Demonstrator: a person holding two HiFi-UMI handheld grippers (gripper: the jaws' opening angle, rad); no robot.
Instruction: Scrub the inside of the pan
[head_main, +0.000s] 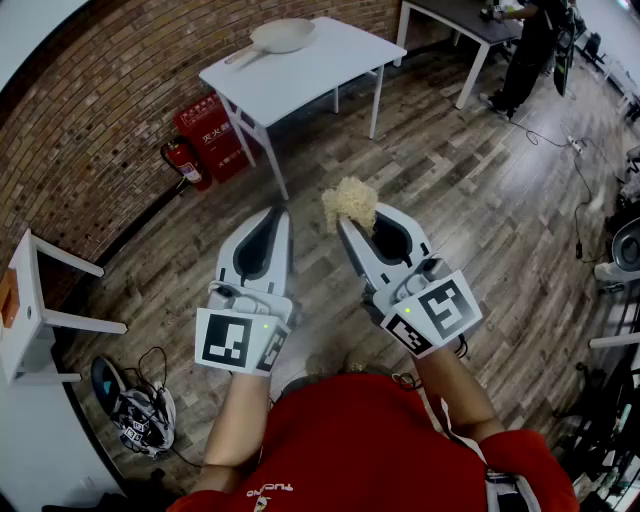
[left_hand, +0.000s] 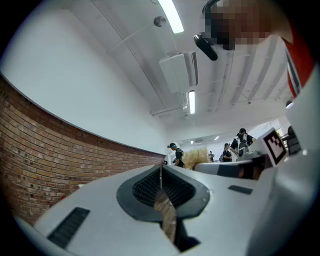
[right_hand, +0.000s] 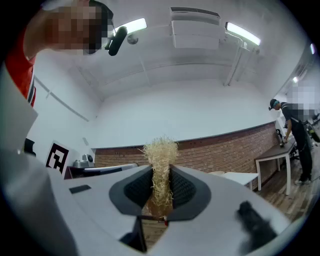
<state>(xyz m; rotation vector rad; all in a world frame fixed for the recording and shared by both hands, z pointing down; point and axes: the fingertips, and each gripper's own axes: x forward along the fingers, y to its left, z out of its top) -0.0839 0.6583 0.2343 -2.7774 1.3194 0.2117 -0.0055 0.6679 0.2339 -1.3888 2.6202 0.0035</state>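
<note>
pan (head_main: 283, 35) on the table (head_main: 300, 80), well apart from you, looks rigid, light; steady its handle (head_main: 240, 55). right gripper (right_hand: 161, 175) pinches the soft fibre scrubber (right_hand: 160, 150); left gripper (left_hand: 160, 170) jaws together, empty.

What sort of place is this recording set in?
Probably a lab or workshop room rather than a home kitchen: a red fire extinguisher against a brick wall, the pan on a bare white table, and another person working at a far table.
</note>
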